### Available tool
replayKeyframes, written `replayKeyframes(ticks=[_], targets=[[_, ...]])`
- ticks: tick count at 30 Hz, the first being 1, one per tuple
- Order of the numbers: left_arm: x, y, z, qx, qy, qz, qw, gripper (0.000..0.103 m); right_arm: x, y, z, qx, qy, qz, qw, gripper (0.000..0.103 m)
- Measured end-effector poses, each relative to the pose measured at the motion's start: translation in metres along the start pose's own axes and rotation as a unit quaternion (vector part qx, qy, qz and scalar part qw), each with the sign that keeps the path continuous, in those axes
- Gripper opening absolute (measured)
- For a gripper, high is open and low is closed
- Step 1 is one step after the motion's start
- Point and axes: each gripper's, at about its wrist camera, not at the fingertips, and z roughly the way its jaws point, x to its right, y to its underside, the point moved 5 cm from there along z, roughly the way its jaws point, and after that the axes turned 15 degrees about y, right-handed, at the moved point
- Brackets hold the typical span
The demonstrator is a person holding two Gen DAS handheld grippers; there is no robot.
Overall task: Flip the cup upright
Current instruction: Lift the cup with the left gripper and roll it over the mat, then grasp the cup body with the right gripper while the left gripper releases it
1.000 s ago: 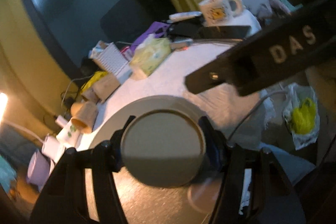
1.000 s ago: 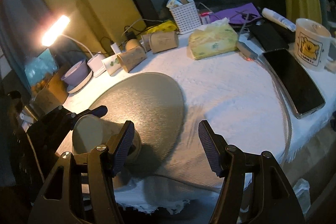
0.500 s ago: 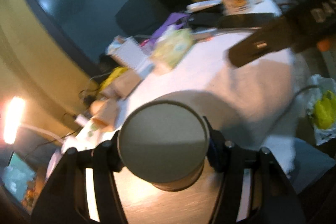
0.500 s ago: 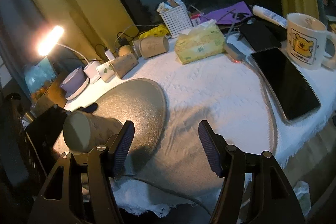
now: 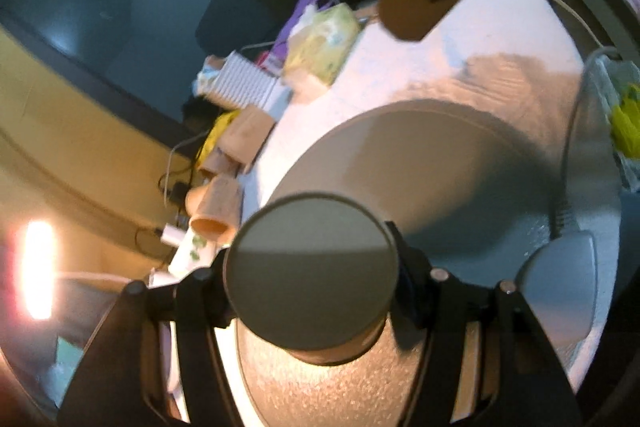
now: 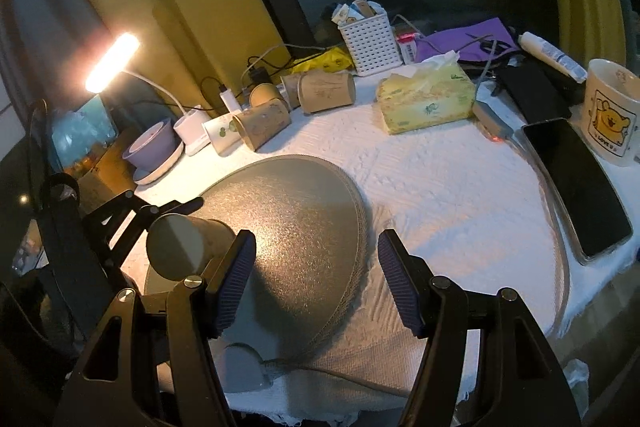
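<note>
A grey-green cup [image 5: 312,271] fills the lower middle of the left wrist view, its flat base facing the camera. My left gripper [image 5: 312,291] is shut on the cup and holds it tilted over a round grey mat [image 5: 440,163]. In the right wrist view the same cup [image 6: 184,247] is at the lower left, lying sideways in the left gripper [image 6: 160,223], above the mat [image 6: 296,219]. My right gripper [image 6: 316,275] is open and empty, near the mat's front edge.
A white cloth covers the table [image 6: 440,187]. At the back lie several paper cups [image 6: 326,91], a tissue pack [image 6: 424,103], a white basket [image 6: 370,39], a phone [image 6: 576,187], a bear mug [image 6: 612,119], a purple bowl [image 6: 150,147] and a lit lamp [image 6: 112,63].
My left gripper has turned the cup, so the scene in the left wrist view has rolled and the cup sits higher over the mat. The right gripper has drawn back slightly, still open.
</note>
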Motion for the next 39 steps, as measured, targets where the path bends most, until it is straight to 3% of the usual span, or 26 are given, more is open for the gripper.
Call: replayKeyframes(ticks=[4, 11, 25, 32, 35, 39], targets=[[0.012, -0.011, 0.002, 0.001, 0.018, 0.028, 0.9995, 0.076, 0.004, 0.006, -0.004, 0.0, 0.01, 0.008, 1.0, 0.067], [0.034, -0.022, -0.003, 0.008, 0.041, 0.058, 0.9974, 0.077, 0.023, 0.022, 0.002, -0.013, 0.019, 0.033, 0.999, 0.067], [0.042, -0.02, -0.014, 0.02, 0.079, 0.014, 0.9966, 0.077, 0.019, 0.028, 0.018, -0.032, 0.007, 0.022, 0.999, 0.067], [0.023, -0.019, -0.036, 0.059, 0.093, -0.044, 0.9929, 0.077, 0.012, 0.024, 0.017, -0.036, 0.012, 0.009, 0.999, 0.067], [0.008, -0.007, -0.054, 0.082, 0.097, -0.092, 0.9876, 0.077, 0.004, 0.021, 0.016, -0.039, 0.012, -0.008, 0.999, 0.067], [-0.02, 0.025, -0.07, 0.099, 0.074, -0.172, 0.9774, 0.077, -0.022, 0.015, 0.011, -0.05, -0.014, -0.057, 0.997, 0.067]])
